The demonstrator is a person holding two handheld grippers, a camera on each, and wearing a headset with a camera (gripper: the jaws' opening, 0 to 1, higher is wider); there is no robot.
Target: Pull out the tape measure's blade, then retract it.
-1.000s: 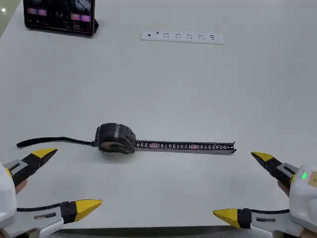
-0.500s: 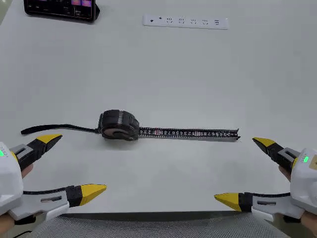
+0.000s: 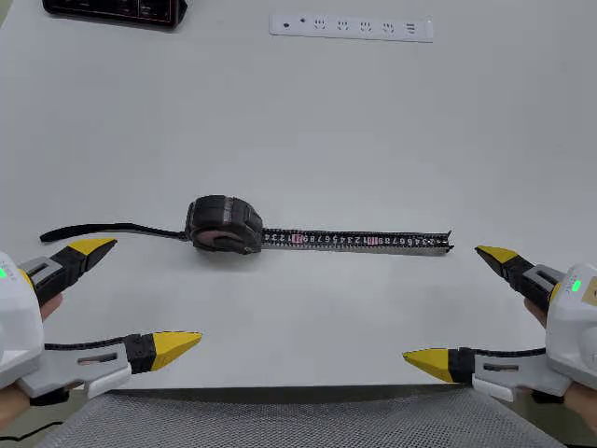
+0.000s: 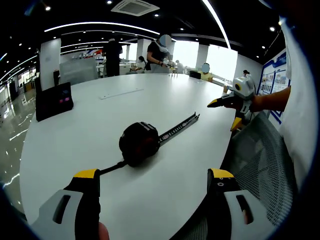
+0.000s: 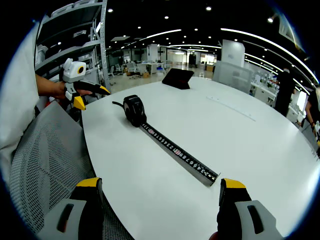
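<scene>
left gripper [image 3: 147,291]: white moulded housing, black mid-sections on both jaws, pointed yellow tips. green left LED [image 3: 3,273] lit on the housing. right gripper [image 3: 445,303]: same build and colours, green right LED [image 3: 575,286] lit as well. the white lower jaw arm on each carries a grey oblong slot. in the gripper views the jaw bases look grey-white, slotted, with yellow caps. person wears a white shirt [image 4: 300,100].
</scene>
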